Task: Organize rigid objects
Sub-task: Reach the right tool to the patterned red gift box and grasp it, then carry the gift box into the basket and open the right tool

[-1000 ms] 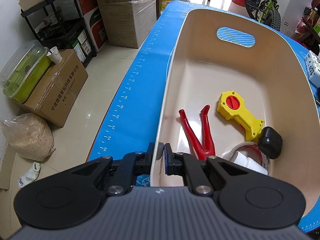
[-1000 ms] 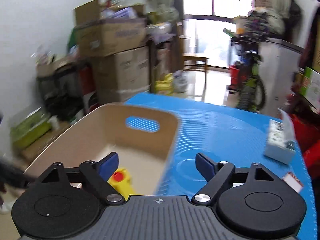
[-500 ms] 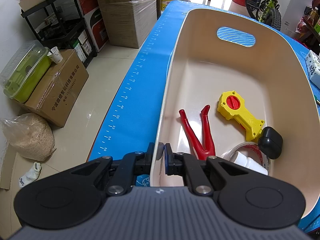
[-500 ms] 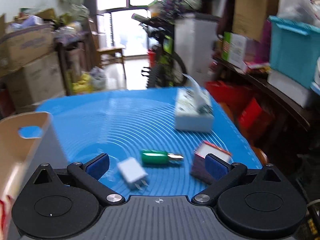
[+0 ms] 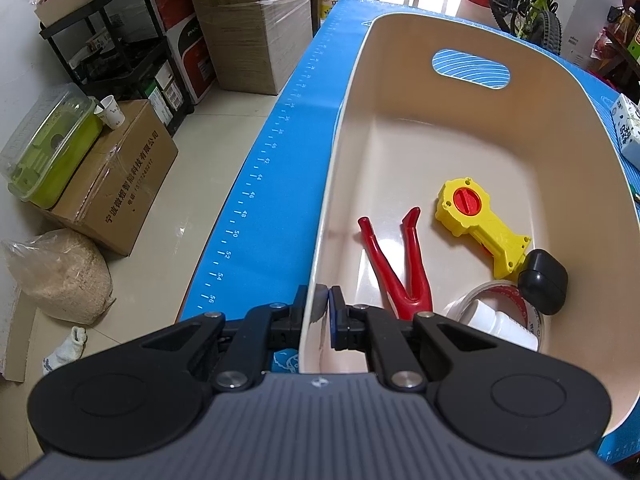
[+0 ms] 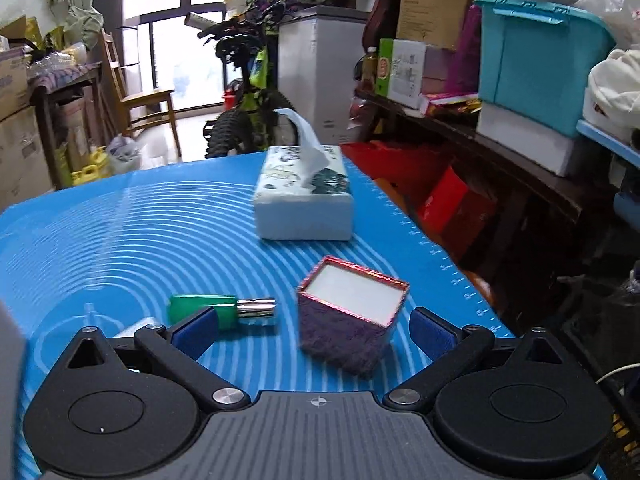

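Observation:
In the left wrist view my left gripper (image 5: 320, 312) is shut on the near left rim of a beige bin (image 5: 352, 92). The bin holds red pliers (image 5: 400, 264), a yellow and red toy tool (image 5: 480, 220), a black case (image 5: 542, 280), a tape roll (image 5: 516, 300) and a white bottle (image 5: 500, 326). In the right wrist view my right gripper (image 6: 314, 330) is open and empty. A small purple box (image 6: 348, 316) sits between its fingers. A green lighter (image 6: 224, 310) lies by the left finger, with a white object (image 6: 132, 326) half hidden behind that finger.
A tissue box (image 6: 304, 196) stands further back on the blue mat (image 6: 140, 232). The mat's right edge (image 6: 452, 272) is close to the purple box. Cardboard boxes (image 5: 120, 176), a black shelf and a bicycle stand on the floor around the table.
My right gripper has swung right, away from the bin, and now faces the purple box and lighter. My left gripper has stayed shut on the bin rim.

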`<state>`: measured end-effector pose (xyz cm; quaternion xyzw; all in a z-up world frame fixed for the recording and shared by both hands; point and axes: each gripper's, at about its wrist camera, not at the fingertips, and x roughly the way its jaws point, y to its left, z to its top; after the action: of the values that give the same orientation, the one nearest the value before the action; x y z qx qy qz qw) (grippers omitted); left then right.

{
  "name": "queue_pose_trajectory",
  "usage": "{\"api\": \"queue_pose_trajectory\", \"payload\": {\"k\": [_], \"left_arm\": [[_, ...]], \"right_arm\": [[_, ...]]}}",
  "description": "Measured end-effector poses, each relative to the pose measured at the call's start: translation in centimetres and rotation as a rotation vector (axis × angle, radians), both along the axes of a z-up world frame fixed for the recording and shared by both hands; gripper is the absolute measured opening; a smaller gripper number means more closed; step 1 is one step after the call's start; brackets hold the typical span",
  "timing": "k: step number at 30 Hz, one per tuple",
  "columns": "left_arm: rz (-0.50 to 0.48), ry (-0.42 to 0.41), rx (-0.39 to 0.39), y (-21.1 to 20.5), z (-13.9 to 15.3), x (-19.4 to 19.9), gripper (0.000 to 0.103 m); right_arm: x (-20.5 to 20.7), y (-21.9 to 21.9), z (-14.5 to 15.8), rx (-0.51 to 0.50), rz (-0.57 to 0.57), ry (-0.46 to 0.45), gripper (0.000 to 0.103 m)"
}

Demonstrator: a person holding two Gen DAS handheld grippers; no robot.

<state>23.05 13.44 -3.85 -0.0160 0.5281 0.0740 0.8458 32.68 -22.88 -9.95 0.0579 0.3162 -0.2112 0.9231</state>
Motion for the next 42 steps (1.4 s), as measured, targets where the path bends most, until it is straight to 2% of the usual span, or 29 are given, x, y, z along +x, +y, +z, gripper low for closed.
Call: {"api": "queue_pose_trajectory", "payload": {"k": [8,14,15,16,24,35,42], "left_arm": [[-0.011,0.003,0.006,0.0,0.1,0.1,0.012],[-0.008,0.003,0.016,-0.2,0.2,0.3,0.012],[-0.008,0.003,0.017,-0.2,0.2,0.3,0.012],[-0.009,0.004,0.018,-0.2,0.2,0.3,0.012],[-0.007,0.004,0.018,-0.1,0.2,0.3,0.012],[0.002,-0.001,0.021,-0.3,0.2,0.2,0.012],[0.000,-0.002,0.030,-0.1,0.3,0.2,0.012]], "right_arm": [[0.7,-0.3,-0.7,-0.007,-0.049,-0.035,0.100],[1.4,-1.0,-1.3,-0.011,-0.085,-0.022,0.080],[1.4,-1.3,-1.4,-0.006,-0.093,-0.019,0.070],[1.3,-1.6,-1.4,0.002,-0.100,-0.016,0.066],[0.4,-2.4,-0.2,0.056,-0.099,-0.033,0.066],[-2.1,-0.2,5.6,0.052,-0.005,-0.165,0.066],[-3.6,3.3,9.4,0.053,0.102,-0.273,0.066]]}}
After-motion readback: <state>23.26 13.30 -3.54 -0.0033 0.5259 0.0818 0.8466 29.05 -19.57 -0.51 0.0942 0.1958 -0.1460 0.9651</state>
